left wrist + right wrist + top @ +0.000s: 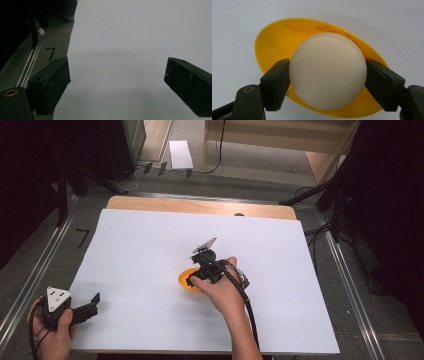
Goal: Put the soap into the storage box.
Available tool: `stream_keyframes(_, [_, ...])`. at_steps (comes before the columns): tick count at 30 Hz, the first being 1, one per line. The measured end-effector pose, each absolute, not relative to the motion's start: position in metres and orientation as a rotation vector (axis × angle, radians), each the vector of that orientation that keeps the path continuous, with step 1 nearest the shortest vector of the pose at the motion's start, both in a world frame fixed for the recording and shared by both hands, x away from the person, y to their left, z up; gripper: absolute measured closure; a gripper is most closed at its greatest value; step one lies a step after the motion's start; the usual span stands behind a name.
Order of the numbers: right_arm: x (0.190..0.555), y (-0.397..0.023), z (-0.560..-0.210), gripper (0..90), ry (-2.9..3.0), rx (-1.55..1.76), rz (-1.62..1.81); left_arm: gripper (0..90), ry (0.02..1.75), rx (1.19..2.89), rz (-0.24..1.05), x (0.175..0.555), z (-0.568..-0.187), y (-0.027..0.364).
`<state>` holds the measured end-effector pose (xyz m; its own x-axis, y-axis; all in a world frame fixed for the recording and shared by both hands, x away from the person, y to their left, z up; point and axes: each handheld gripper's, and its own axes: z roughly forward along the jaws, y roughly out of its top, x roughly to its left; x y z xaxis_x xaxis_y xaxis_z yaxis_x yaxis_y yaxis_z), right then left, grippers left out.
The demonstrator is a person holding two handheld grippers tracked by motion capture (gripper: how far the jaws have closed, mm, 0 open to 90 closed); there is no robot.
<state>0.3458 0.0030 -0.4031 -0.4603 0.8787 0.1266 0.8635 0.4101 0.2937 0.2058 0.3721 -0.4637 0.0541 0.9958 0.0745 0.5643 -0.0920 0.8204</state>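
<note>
Right hand (pixel 220 292) reaches in from 6 o'clock, forearm angled toward 11, wrist bent so the right gripper (pixel 327 75) tips down over the yellow bowl (pixel 189 280) just below the centre of the tabletop. Its jaws are clenched on a white ball (pixel 327 71), pads pressing at 3 and 9 o'clock of the ball, which sits over the bowl's inside; contact with the bowl floor can't be told. Left hand (pixel 52 330) rests at the 7 o'clock corner, left gripper (pixel 117 75) held level, pointing toward 2, jaws released wide with nothing between. White sheet (pixel 150 250) covers the wooden tabletop (pixel 200 206). Grey floor (pixel 45 270) and metal rails (pixel 30 280) around it, dark stands behind.
</note>
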Motion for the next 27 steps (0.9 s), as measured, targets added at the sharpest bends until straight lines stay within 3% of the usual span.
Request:
stream_keyframes(3, [0.345,0.003,-0.402,24.5,2.594,1.613,0.483,7.0,1.571,1.725,0.905,0.206,-0.464,0.372])
stream_keyframes(6, [0.342,0.005,-0.403,17.2,2.554,1.599,0.432,7.1,1.570,1.726,0.904,0.206,-0.464,0.372])
stream_keyframes(11, [0.342,0.002,-0.402,13.8,2.562,1.632,0.494,7.1,1.571,1.726,0.903,0.206,-0.464,0.372])
stream_keyframes(27, [0.339,-0.014,-0.388,10.4,2.519,1.660,0.584,7.0,1.569,1.723,0.902,0.206,-0.464,0.372])
